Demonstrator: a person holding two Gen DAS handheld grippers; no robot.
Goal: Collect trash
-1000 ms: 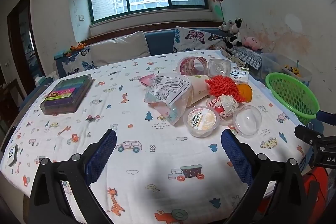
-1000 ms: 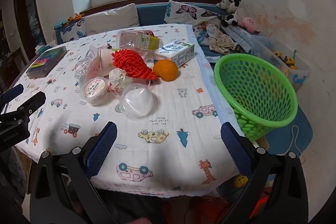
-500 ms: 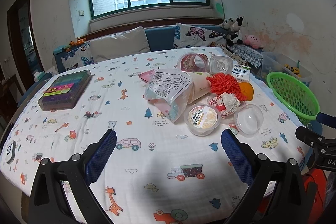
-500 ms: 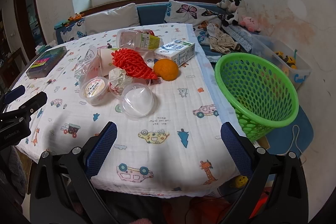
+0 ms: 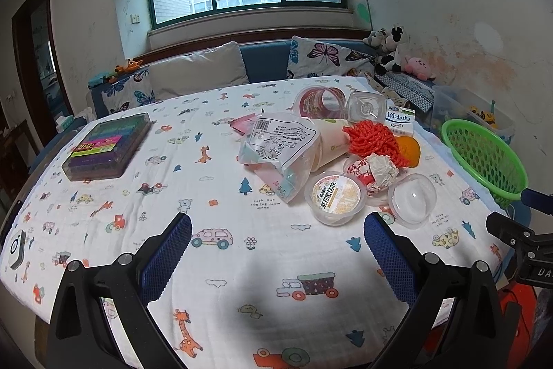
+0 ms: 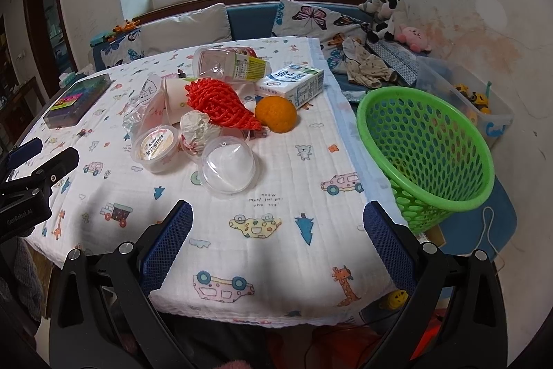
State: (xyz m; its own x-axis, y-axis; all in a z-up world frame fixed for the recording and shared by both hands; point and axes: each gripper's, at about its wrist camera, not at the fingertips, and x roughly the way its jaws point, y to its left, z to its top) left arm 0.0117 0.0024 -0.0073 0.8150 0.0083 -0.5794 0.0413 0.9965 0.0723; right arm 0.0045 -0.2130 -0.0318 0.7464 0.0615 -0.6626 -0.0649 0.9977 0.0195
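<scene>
Trash sits in one loose heap on the patterned tablecloth (image 6: 276, 196), at about 11 o'clock from the right gripper (image 6: 276, 244) and 1 o'clock from the left gripper (image 5: 276, 251). Nearest in the heap are a clear plastic dome (image 6: 228, 166), a sealed pudding cup (image 6: 157, 146) and a crumpled wrapper (image 6: 197, 127); behind them lie a red foam net (image 6: 217, 104), an orange (image 6: 275, 113), a milk carton (image 6: 293, 83), a clear bottle (image 6: 231, 64) on its side and a plastic bag (image 5: 280, 147). The green basket (image 6: 425, 147) stands off the table edge at 2 o'clock in the right view, and looks empty as far as its inside shows. Both tongs hang above bare cloth with their jaws spread wide and nothing between them.

My reading is that collecting has not yet started: this is the approach to a first pick. The dome lies closest to the right gripper and between it and the rest, so it seems the natural first item. It is smooth, rounded and probably light, so the jaws would need to straddle its widest part and close gently, or it may squirt out. The carry to the basket then runs toward 3 o'clock, clear of the table edge
</scene>
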